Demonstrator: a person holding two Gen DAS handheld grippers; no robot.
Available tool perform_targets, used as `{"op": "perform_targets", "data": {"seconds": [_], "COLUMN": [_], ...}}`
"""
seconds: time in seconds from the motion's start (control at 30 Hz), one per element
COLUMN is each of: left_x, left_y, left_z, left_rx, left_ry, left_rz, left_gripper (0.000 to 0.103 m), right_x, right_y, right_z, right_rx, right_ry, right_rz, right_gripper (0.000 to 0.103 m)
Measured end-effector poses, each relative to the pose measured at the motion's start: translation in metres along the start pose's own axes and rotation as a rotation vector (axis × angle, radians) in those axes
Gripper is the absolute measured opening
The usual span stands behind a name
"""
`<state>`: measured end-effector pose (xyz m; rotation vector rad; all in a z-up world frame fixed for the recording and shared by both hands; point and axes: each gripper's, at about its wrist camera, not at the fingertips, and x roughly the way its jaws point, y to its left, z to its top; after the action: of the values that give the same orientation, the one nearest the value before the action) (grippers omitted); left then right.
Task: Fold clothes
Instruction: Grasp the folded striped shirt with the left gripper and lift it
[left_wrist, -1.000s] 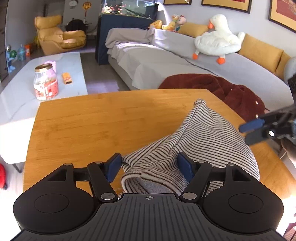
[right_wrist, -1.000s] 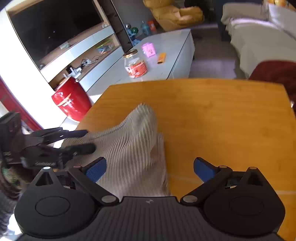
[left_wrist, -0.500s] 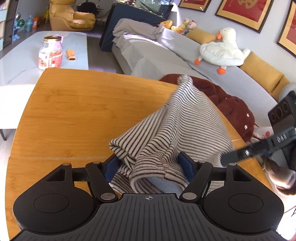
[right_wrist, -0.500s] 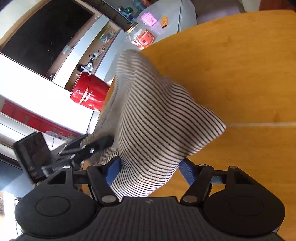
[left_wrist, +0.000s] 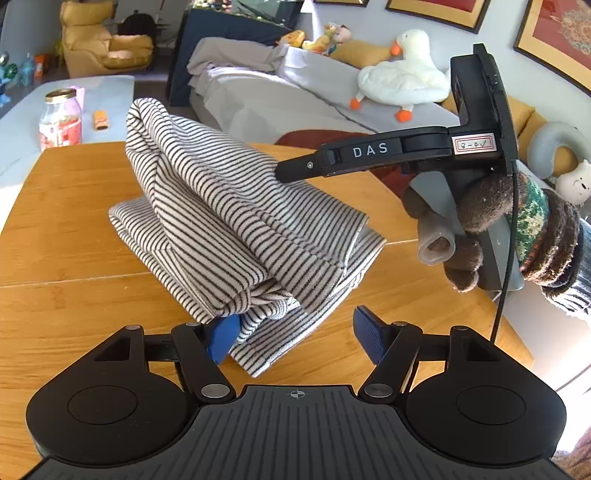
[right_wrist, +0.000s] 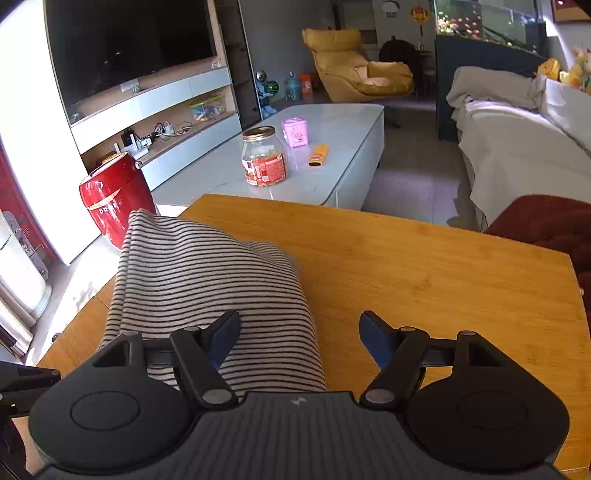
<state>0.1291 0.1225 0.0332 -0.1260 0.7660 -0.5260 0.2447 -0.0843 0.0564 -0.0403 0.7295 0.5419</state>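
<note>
A striped black-and-white garment (left_wrist: 236, 225) lies folded in layers on the wooden table (left_wrist: 66, 266). My left gripper (left_wrist: 295, 334) is open at its near edge, its left pad touching the folded cloth. In the left wrist view the right gripper's black finger (left_wrist: 362, 155) reaches over the garment's right side, held by a gloved hand (left_wrist: 491, 221). In the right wrist view the garment (right_wrist: 207, 295) drapes under my open right gripper (right_wrist: 299, 338), whose left pad rests on the cloth.
A white coffee table (right_wrist: 325, 155) with a jar (right_wrist: 263, 156), a pink box and an orange item stands beyond the wooden table. A grey sofa (left_wrist: 295, 99) with a plush goose (left_wrist: 402, 77) and a dark red garment (right_wrist: 546, 225) lie to the side. A red appliance (right_wrist: 114, 195) stands on the floor.
Both grippers were shut on the lifted garment half a second ago. They have laid it over into a fold on the table and opened.
</note>
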Motion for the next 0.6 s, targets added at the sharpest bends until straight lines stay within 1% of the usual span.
{"op": "perform_targets", "data": {"seconds": [0.13, 0.27, 0.37, 0.4, 0.53, 0.6], "left_x": [-0.008, -0.018, -0.027, -0.029, -0.041, -0.039], "left_y": [-0.003, -0.005, -0.006, -0.006, -0.006, -0.002], "left_z": [0.002, 0.007, 0.014, 0.018, 0.034, 0.045], "left_rx": [-0.001, 0.012, 0.010, 0.007, -0.002, -0.008], "left_ry": [-0.025, -0.052, -0.088, -0.106, -0.176, -0.199], "left_rz": [0.029, 0.060, 0.087, 0.100, 0.151, 0.168], "left_gripper": [0.072, 0.072, 0.071, 0.071, 0.073, 0.073], "right_x": [-0.016, -0.024, -0.015, -0.014, -0.020, -0.023], "right_y": [0.008, 0.024, 0.035, 0.037, 0.037, 0.037], "right_z": [-0.007, -0.024, -0.045, -0.050, -0.056, -0.059], "right_rx": [-0.048, -0.151, -0.222, -0.240, -0.262, -0.272], "right_ry": [-0.034, -0.049, -0.023, -0.017, -0.026, -0.030], "right_rz": [0.032, 0.065, 0.039, 0.032, 0.022, 0.016], "right_gripper": [0.075, 0.075, 0.075, 0.077, 0.078, 0.078]}}
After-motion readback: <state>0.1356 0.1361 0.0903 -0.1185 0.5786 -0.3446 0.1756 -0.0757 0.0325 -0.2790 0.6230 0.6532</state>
